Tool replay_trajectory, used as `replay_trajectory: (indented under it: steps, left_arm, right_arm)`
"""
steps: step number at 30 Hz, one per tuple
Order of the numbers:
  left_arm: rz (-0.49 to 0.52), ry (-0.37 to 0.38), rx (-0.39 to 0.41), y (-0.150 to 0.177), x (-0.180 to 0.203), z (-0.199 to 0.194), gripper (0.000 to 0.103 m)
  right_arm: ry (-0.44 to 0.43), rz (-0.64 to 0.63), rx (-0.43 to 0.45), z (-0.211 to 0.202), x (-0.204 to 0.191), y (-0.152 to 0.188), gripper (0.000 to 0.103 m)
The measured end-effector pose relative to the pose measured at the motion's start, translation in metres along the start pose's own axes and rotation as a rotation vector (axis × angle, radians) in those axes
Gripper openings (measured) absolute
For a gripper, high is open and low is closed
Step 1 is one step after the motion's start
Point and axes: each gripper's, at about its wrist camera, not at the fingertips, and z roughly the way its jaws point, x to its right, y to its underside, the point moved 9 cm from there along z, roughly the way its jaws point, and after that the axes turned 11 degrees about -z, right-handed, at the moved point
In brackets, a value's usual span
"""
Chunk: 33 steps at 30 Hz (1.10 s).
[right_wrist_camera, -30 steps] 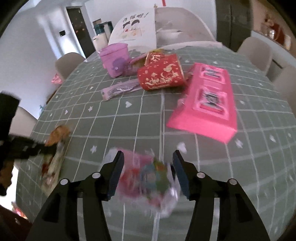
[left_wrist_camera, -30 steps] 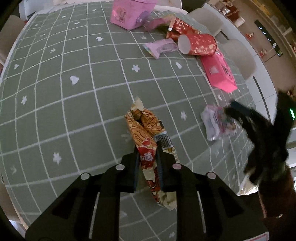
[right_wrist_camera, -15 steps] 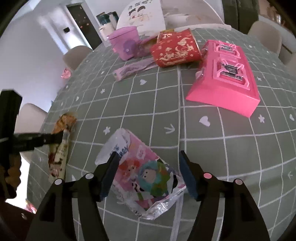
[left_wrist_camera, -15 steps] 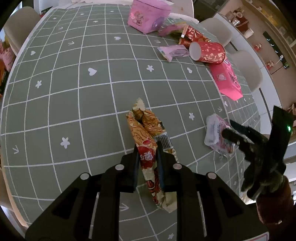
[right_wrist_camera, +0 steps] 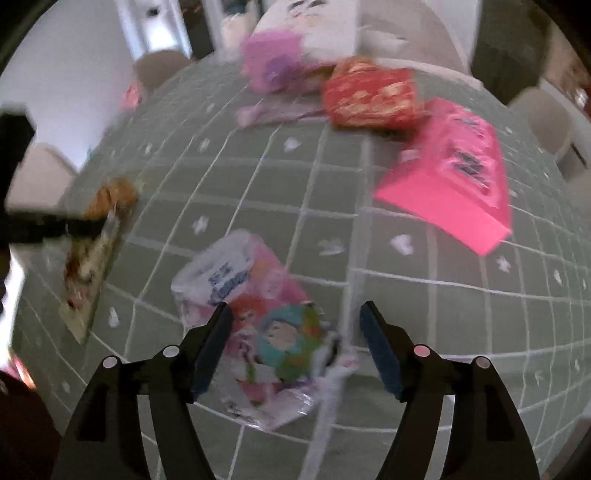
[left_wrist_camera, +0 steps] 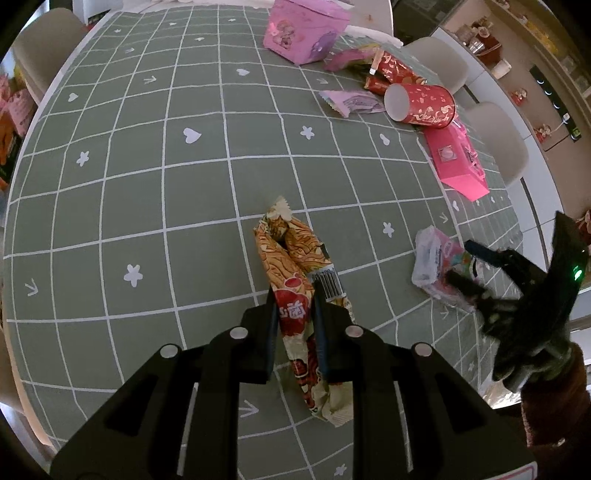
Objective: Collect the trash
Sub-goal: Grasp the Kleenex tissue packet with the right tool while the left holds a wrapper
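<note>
An orange-and-red snack wrapper (left_wrist_camera: 291,243) lies lengthwise on the green checked tablecloth (left_wrist_camera: 147,184). My left gripper (left_wrist_camera: 295,314) is shut on its lower half. To the right, near the table edge, lies a crumpled pink cartoon packet (left_wrist_camera: 434,258). My right gripper (left_wrist_camera: 467,264) straddles it. In the right wrist view, which is blurred, that packet (right_wrist_camera: 266,332) rests on the cloth between the jaws of the right gripper (right_wrist_camera: 294,310), which are opening. The right pad stands clear of it. The snack wrapper (right_wrist_camera: 92,258) shows at the left there.
At the far side lie a red-and-gold paper cup (left_wrist_camera: 421,105) on its side, a flat bright pink box (left_wrist_camera: 454,162), a purple box (left_wrist_camera: 303,33), a pale purple wrapper (left_wrist_camera: 351,101) and a red packet (left_wrist_camera: 391,70). Beige chairs (left_wrist_camera: 495,144) ring the table.
The right gripper's jaws have spread wider and the pink packet, earlier tight between them, now lies loose on the cloth. The left gripper keeps its hold on the snack wrapper.
</note>
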Motion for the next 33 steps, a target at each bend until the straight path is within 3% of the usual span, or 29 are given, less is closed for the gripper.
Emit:
replay_trajectory:
  steps: [4, 14, 22, 23, 24, 25, 27, 33]
  left_arm:
    - [0.000, -0.001, -0.001, 0.002, -0.001, 0.000, 0.017]
    - [-0.015, -0.003, -0.001, 0.004, -0.005, -0.001, 0.017]
    - [-0.018, -0.004, -0.001, 0.003, -0.004, -0.002, 0.017]
    - [-0.013, -0.005, 0.001, 0.003, -0.002, -0.003, 0.017]
    - [-0.007, -0.009, 0.006, 0.003, 0.000, -0.005, 0.017]
    - [0.001, -0.011, 0.013, 0.002, 0.002, -0.007, 0.017]
    - [0.017, -0.013, 0.029, 0.002, 0.008, -0.011, 0.017]
    - [0.101, -0.003, 0.111, -0.004, 0.049, -0.033, 0.017]
  right_arm:
    - [-0.041, -0.071, 0.096, -0.020, -0.005, -0.015, 0.067]
    - [-0.179, -0.164, -0.021, 0.025, -0.037, -0.010, 0.068]
    - [-0.059, -0.254, -0.070, 0.029, -0.051, -0.001, 0.067]
    - [-0.047, -0.240, -0.064, 0.027, -0.049, -0.001, 0.058]
    - [-0.032, -0.218, -0.056, 0.024, -0.047, -0.001, 0.034]
    - [-0.018, -0.204, -0.056, 0.021, -0.044, -0.001, 0.022]
    - [0.017, -0.165, -0.037, 0.010, -0.035, -0.002, 0.017]
    - [0.078, -0.029, 0.101, -0.056, -0.008, -0.009, 0.013]
